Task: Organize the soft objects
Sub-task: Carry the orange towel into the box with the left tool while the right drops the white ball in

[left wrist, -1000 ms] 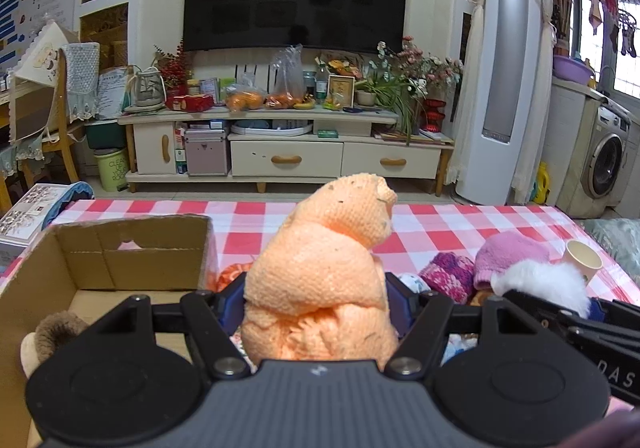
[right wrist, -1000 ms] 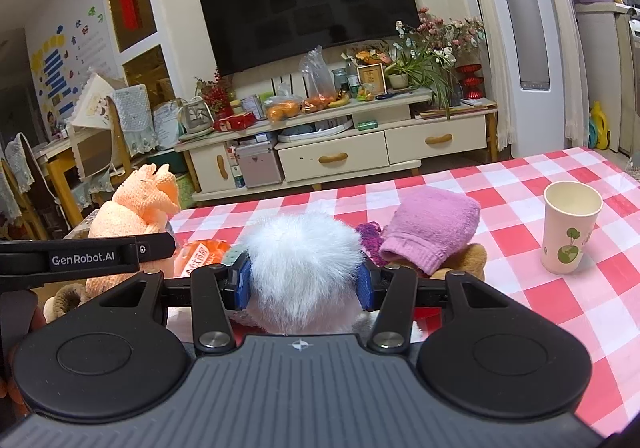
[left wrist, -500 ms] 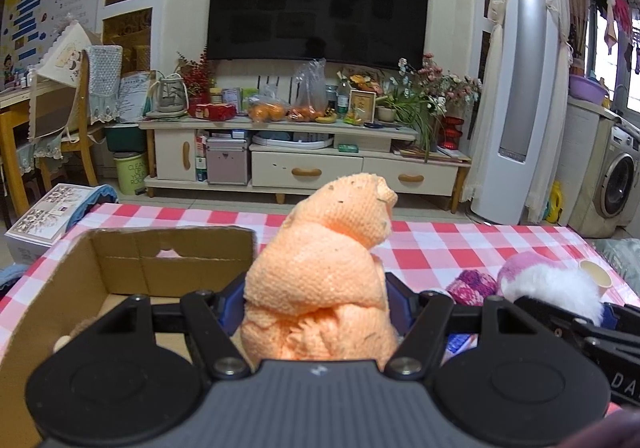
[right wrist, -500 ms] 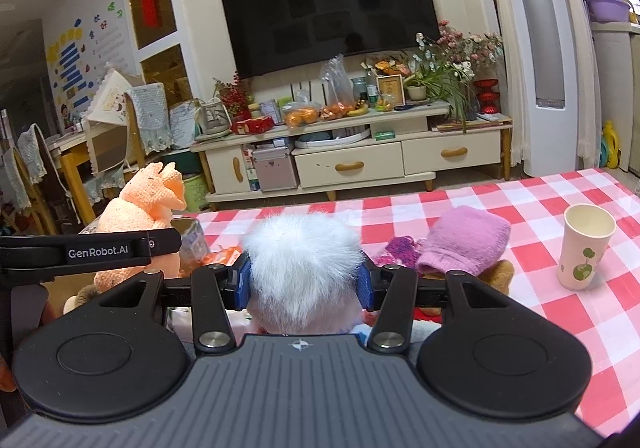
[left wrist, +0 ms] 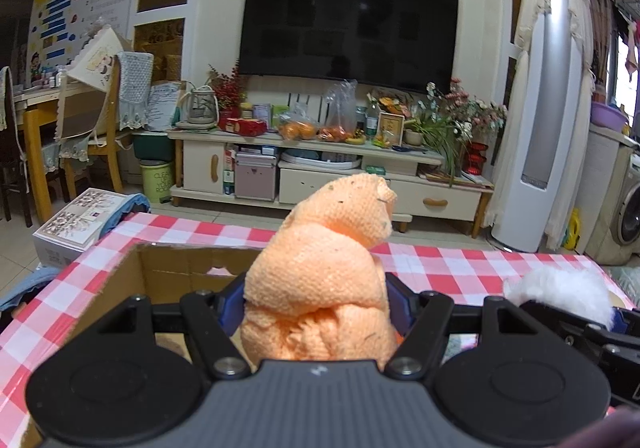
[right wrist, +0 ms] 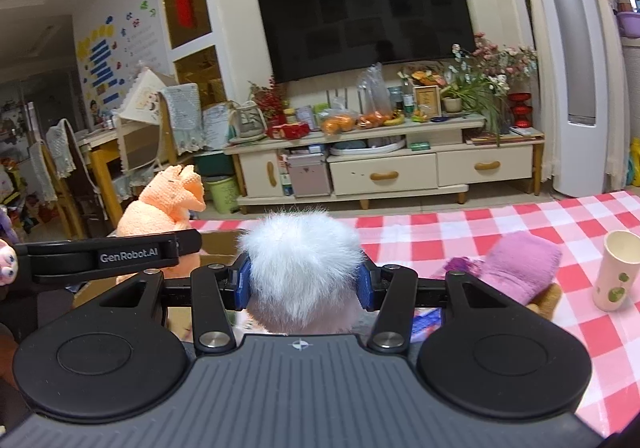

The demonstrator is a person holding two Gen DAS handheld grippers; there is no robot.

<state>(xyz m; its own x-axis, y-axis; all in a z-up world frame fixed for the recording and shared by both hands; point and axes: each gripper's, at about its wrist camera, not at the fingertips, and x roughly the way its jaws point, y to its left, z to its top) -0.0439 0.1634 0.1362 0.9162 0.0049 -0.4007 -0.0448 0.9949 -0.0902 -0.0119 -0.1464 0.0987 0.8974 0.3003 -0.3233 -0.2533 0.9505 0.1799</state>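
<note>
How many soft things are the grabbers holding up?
2: the orange knitted toy in the left gripper, the white fluffy ball in the right gripper.

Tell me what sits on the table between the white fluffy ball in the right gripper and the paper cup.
A pink folded cloth, with a purple knit bit beside it, lies between the white fluffy ball and paper cup, seen in the right wrist view.

"GenRobot.AI" in white on black side of left gripper (right wrist: 108, 256). Green bin (left wrist: 157, 179) by TV stand bears pale lettering, "CLEAN" and "YOUR ROOM" partly legible. Wall posters' writing too small to read.
</note>
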